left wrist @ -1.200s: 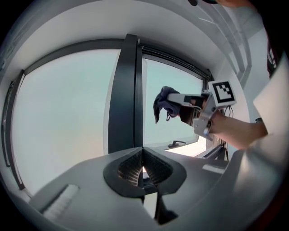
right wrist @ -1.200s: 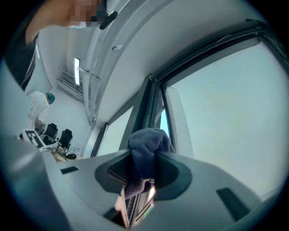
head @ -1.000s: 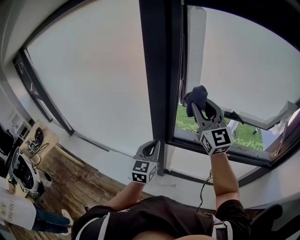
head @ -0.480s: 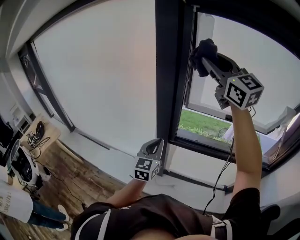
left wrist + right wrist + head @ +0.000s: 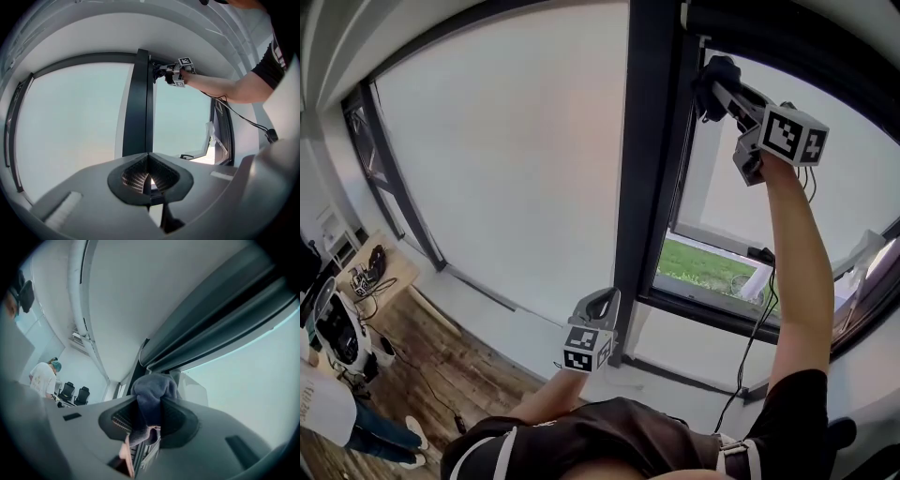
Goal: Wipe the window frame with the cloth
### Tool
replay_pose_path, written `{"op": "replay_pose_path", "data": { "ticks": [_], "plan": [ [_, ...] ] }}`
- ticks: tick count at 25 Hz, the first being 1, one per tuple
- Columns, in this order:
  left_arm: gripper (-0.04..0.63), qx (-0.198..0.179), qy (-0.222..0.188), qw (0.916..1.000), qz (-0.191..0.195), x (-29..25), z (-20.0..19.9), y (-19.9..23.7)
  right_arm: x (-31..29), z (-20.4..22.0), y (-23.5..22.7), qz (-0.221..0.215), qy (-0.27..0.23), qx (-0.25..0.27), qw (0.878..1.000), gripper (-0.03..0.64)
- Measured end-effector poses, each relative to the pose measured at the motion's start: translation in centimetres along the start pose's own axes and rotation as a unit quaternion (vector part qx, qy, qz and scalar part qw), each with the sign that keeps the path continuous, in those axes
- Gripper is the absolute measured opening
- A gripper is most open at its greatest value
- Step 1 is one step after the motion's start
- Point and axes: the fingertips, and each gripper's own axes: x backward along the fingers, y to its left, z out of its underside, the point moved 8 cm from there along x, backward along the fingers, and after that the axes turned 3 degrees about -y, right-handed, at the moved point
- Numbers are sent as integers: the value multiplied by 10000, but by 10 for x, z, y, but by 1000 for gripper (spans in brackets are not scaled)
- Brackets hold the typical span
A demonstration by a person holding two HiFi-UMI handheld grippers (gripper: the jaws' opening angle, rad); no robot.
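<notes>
Dark blue and soft, a bunched fabric cloth sits clamped in my right gripper, which I hold high overhead with my arm stretched up. The right gripper view shows the jaws pressed narrow onto the wad, with the cloth bulging out past the tips and a thin tail hanging down between the ribbed pads.

The cloth sits at the upper corner of the dark metal window frame, where the upright post meets the top rail. I cannot tell whether the fabric is touching the metal or lies just beside it.

The cloth looks light, limp and easy to squash, with nothing breakable about it. It should mould itself to the frame's edges and grooves. Gripping it across the middle of the wad, as now, looks right to me: enough fabric sticks out in front to do the wiping, and the metal tips stay back. It could drag out of the jaws if it snags on a corner.

The free bulge points up and away from me, along the gripper's own line, toward that corner. The post's long axis runs vertically; the rail runs across the top.

My left gripper hangs low near the post's base, jaws together on nothing.
</notes>
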Motion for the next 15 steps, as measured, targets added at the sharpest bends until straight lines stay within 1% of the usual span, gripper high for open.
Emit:
{"op": "replay_pose_path", "data": {
  "ticks": [4, 7, 9, 13, 15],
  "plan": [
    [9, 34, 70, 10000, -4, -3, 14, 1, -4, 5, -12, -61, 11, -317, 9995, 120],
    [9, 27, 125, 9999, 13, -10, 16, 6, -15, 10, -26, -70, 54, -588, 9982, 120],
    [9, 30, 133, 9999, 36, -12, 16, 9, -21, 10, -27, -49, 40, -588, 9983, 120],
    [9, 41, 116, 9999, 26, -12, 18, 20, -26, 5, -22, -53, -73, -419, 9991, 117],
    [9, -123, 115, 9999, -7, -13, 17, 25, -28, 6, -23, -177, -119, -524, 9984, 113]
  ]
}}
